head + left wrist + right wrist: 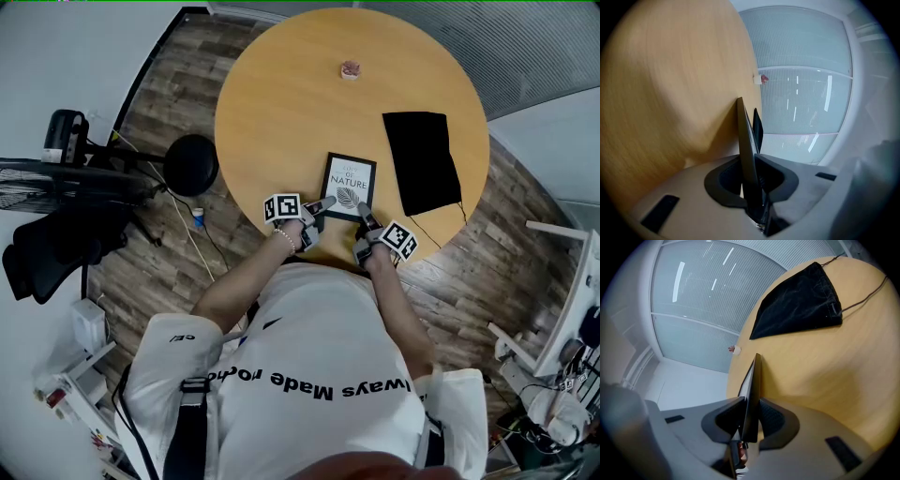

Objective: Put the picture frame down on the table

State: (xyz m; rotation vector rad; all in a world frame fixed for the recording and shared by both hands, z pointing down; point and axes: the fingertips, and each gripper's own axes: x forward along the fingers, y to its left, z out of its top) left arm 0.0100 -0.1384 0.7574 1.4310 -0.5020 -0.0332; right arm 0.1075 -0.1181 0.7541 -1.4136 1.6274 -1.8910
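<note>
A black picture frame with a white print reading "NATURE" is over the near edge of the round wooden table. My left gripper is shut on its near left corner and my right gripper is shut on its near right corner. In the left gripper view the frame runs edge-on between the jaws, close over the table top. The right gripper view shows the same frame edge-on, clamped between the dark pads. Whether the frame touches the table I cannot tell.
A black drawstring pouch lies on the table to the right of the frame, with its cord trailing toward the edge. A small pink and white object sits at the far side. A black stool and an office chair stand to the left.
</note>
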